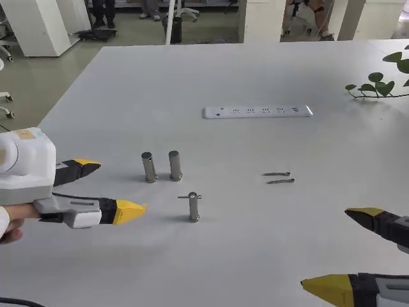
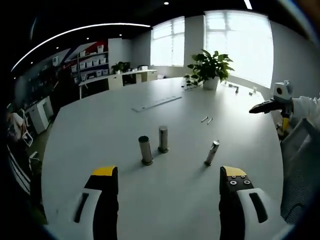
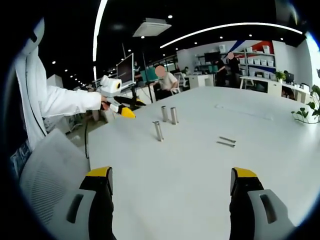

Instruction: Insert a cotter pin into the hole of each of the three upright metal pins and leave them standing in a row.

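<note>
Three metal pins stand upright on the white table [image 1: 255,77]. Two bare pins [image 1: 149,167] [image 1: 175,165] stand side by side. A third pin [image 1: 193,206] in front of them carries a cotter pin [image 1: 186,196] through its top hole. Two loose cotter pins [image 1: 276,174] [image 1: 280,181] lie to the right. My left gripper [image 1: 115,188] is open, left of the pins, with nothing between its jaws. My right gripper [image 1: 335,249] is open at the lower right, empty. The left gripper view shows the pins [image 2: 145,150] [image 2: 163,139] [image 2: 212,152]; the right gripper view shows them [image 3: 158,131] [image 3: 169,115] too.
A white power strip [image 1: 257,112] lies farther back on the table. A green plant sprig [image 1: 377,85] sits at the right edge. Chairs and a seated person show beyond the table in the right gripper view.
</note>
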